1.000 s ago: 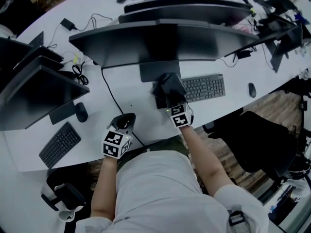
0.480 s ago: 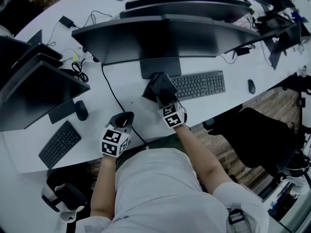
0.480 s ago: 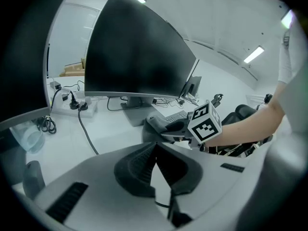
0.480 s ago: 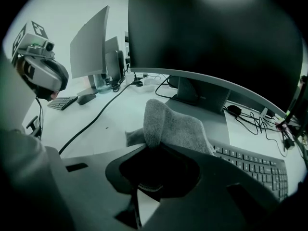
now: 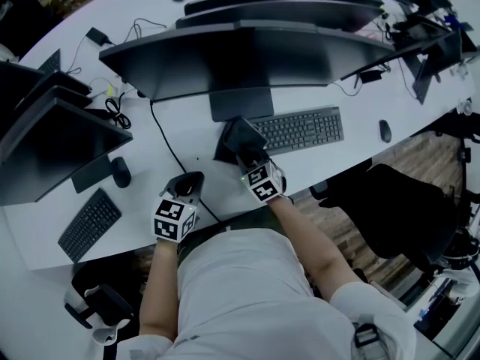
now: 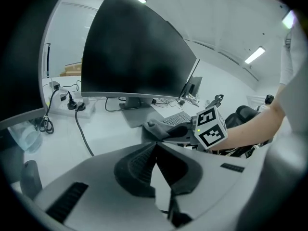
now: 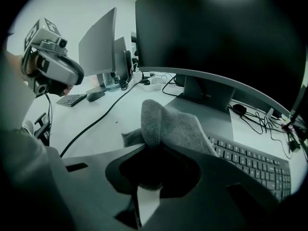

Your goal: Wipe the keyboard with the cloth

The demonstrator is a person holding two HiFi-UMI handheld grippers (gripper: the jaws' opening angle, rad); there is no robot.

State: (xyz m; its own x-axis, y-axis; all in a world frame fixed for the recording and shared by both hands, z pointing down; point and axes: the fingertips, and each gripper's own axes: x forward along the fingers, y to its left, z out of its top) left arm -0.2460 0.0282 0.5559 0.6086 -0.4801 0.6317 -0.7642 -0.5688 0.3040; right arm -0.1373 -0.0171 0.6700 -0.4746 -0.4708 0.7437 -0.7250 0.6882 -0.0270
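Note:
A dark grey cloth (image 5: 237, 141) (image 7: 171, 128) lies bunched over the left end of the black keyboard (image 5: 300, 129) (image 7: 255, 165), in front of the big monitor's stand. My right gripper (image 5: 247, 158) (image 7: 150, 171) is shut on the cloth's near fold, which rises between the jaws. My left gripper (image 5: 187, 187) (image 6: 155, 163) hovers over bare table to the left of the cloth, its jaws shut with nothing between them. In the left gripper view the cloth (image 6: 159, 129) and the right gripper's marker cube show ahead.
A wide curved monitor (image 5: 240, 55) stands just behind the keyboard. A black cable (image 5: 169, 145) runs across the table between the grippers. A second keyboard (image 5: 88, 223) and a mouse (image 5: 120, 172) lie at the left, another mouse (image 5: 385, 130) at the right. A black chair (image 5: 390, 208) stands right.
My right gripper has dragged the cloth leftward along the keyboard, from over its left keys to its left end. The left gripper has stayed where it was.

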